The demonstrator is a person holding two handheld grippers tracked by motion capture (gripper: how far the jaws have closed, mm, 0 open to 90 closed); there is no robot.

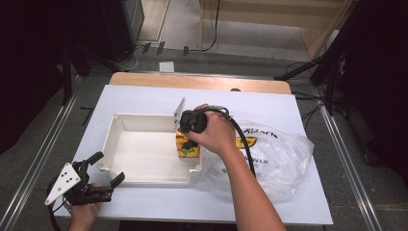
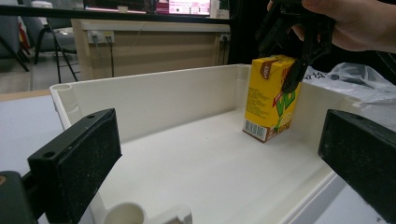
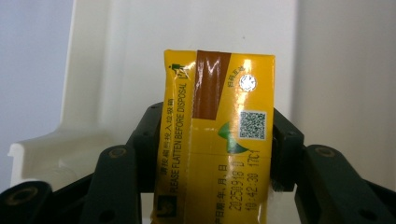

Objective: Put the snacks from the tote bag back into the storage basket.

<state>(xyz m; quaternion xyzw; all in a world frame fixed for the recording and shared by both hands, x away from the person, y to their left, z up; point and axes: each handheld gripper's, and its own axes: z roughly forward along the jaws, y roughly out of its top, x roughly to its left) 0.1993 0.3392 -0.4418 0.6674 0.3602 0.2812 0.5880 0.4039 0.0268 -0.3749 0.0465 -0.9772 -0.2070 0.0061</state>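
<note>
R jaws: clamped on the carton (image 3: 217, 140), one pad on each side, w/ its top panel facing the cam in the right gripper view. No gap that I can see btw pads and carton.
L jaws: wide apart, nothing btw them. In the left gripper view they just frame the tray.
R gripper (image 1: 188, 140): pointing down over the tray's right end, hand (image 1: 215, 132) wrapped round it, cable looping off to the right.
L gripper (image 1: 98, 179): near-left corner of the table, just outside the tray's near-left corner, grey plate on top. Not touching anything afaict.
Carton: yellow drink box, brown strip on top, standing inside the tray at its right end, close to the right wall. In the left gripper view (image 2: 271, 98) it leans a bit, one bottom edge on the tray floor, other side looks slightly lifted. Can't tell if it touches the wall.
Tray (image 1: 139, 179): white, rectangular, roughly mid-table, a bit left of center.
Bag (image 1: 284, 163): clear plastic w/ print, crumpled, right of the tray, right up against its right side.
Table (image 1: 144, 98): white sheet on top, wood edge showing at the far side.
</note>
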